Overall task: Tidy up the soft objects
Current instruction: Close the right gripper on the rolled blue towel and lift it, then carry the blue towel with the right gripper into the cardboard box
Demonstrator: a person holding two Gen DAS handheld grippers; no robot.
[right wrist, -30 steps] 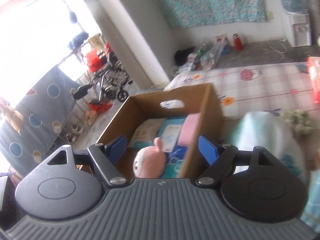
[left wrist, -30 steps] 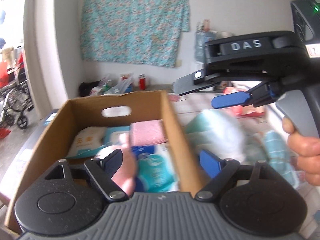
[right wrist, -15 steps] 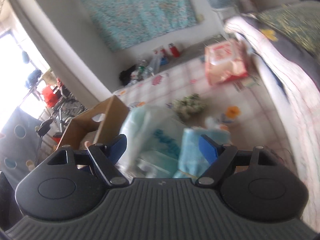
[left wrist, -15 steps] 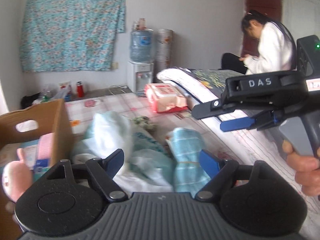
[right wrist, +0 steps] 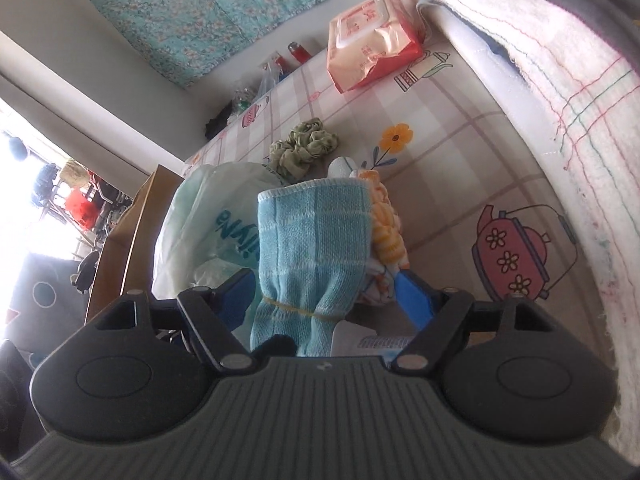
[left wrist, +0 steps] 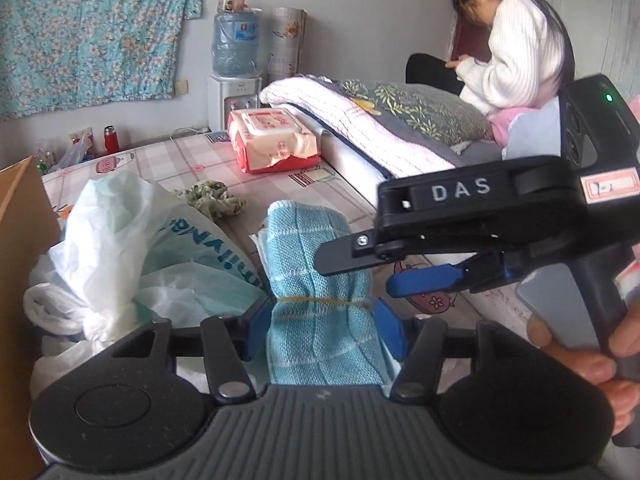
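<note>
So the left gripper (left wrist: 323, 330) has its blue pads right up against both sides of the rolled blue towel (left wrist: 316, 280), pinching it at the yellow rubber band, looks like a real grip on it, though how firm is hard to say. The right gripper (right wrist: 326, 296) sits wider, jaws apart around the same bundle from above, not clearly squeezing anything. Honestly I'd let just one tool carry it. My take: keep the pinch at the band where the roll is tightest, lift straight up so it doesn't unroll, and swing it over to the cardboard box (left wrist: 20, 240) on the left.

Towel lies on the bed, touching the white plastic bag (left wrist: 120, 248) beside it. In the right wrist view there's something orange and white (right wrist: 386, 224) tucked against the towel's other side, can't tell what.

Further out: a green scrunchie (left wrist: 210, 200), then a red and pink wipes pack (left wrist: 272, 140) on the teapot-print sheet (right wrist: 460, 128). A folded quilt (left wrist: 360, 120) runs along the right. Back wall has a floral cloth (left wrist: 88, 32), a water dispenser (left wrist: 234, 80), and a person in white (left wrist: 516, 52) sitting.
</note>
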